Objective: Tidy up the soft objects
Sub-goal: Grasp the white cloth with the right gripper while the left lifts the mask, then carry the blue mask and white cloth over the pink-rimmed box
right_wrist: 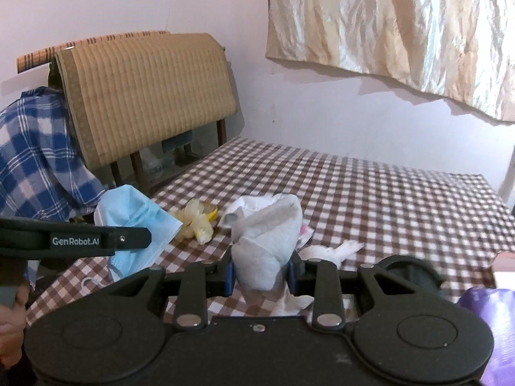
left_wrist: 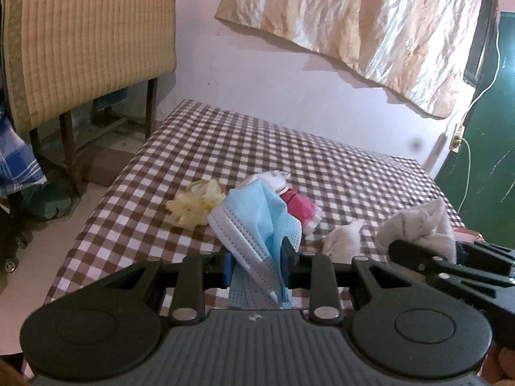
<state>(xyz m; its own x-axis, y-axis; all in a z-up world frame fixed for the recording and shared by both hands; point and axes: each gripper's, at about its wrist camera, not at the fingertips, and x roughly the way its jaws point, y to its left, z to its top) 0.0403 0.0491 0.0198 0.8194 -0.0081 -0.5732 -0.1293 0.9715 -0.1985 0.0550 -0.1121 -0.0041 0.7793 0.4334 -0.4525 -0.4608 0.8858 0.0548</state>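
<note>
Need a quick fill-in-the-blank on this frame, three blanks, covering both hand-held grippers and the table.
1. The left hand-held gripper is shut on blue face ____.
2. The right hand-held gripper is shut on a white ____.
3. The yellow gloves lie on a brown-and-white ____ tablecloth.

Missing words: masks; towel; checked
</note>
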